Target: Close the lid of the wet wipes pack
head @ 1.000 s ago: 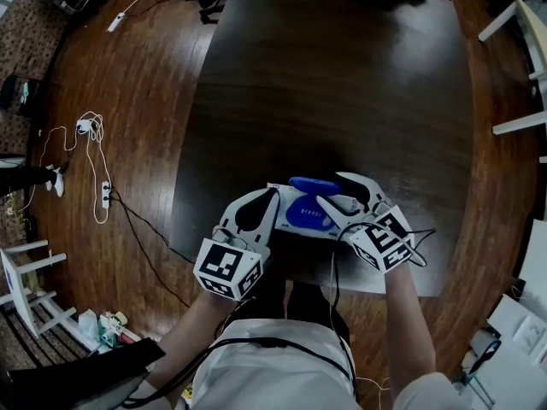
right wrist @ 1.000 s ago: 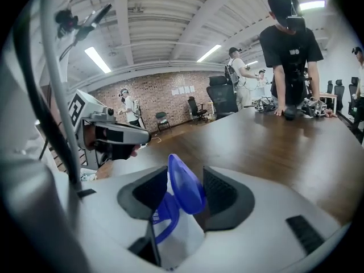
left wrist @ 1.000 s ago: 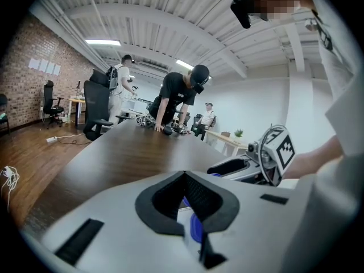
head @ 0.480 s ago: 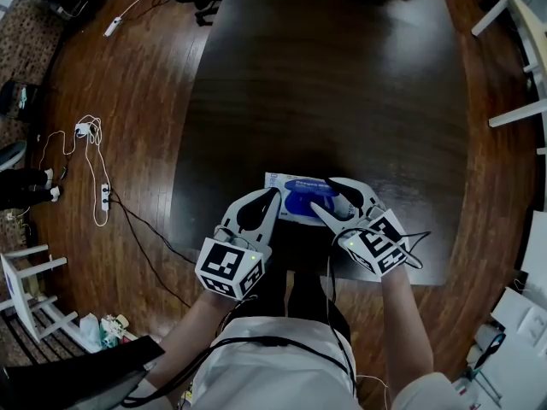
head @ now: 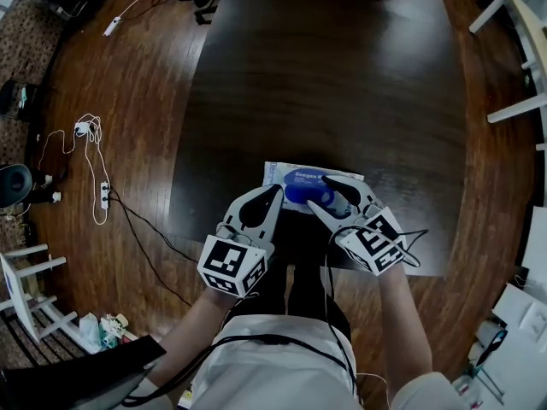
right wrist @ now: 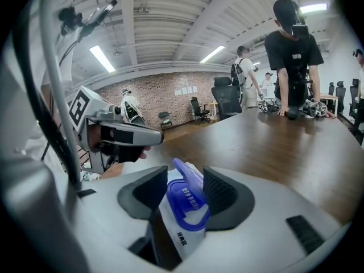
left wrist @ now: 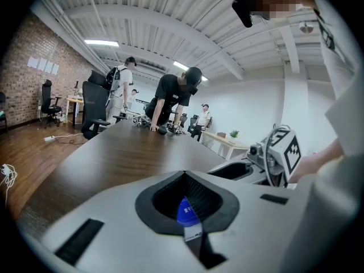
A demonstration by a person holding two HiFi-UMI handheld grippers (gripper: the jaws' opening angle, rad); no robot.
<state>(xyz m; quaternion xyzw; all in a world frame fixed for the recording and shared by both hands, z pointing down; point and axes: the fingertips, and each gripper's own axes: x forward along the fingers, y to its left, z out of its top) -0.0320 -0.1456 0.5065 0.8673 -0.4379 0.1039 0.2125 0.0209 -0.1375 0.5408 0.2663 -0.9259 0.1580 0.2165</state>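
Observation:
The wet wipes pack (head: 295,175), white with a blue lid (head: 306,194), lies near the front edge of the dark table (head: 342,75). My left gripper (head: 274,190) is shut, its tips over the pack's left end. I cannot tell whether it pinches the wrapper. Through its fingers, the left gripper view shows a bit of the blue lid (left wrist: 186,211). My right gripper (head: 332,192) is open over the lid. In the right gripper view the blue flap (right wrist: 190,182) stands part-raised between the two pads (right wrist: 219,191), above the blue rim (right wrist: 187,212).
People lean on the table's far end (left wrist: 172,103) (right wrist: 293,56). On the wooden floor to the left lie cables and a power strip (head: 104,195). White furniture (head: 521,67) stands to the right, and office chairs (left wrist: 94,104) beyond the table.
The right gripper has closed in over the lid. The blue flap, wide open a second ago, now shows smaller and lower between the right jaws. The left gripper stays at the pack's left end.

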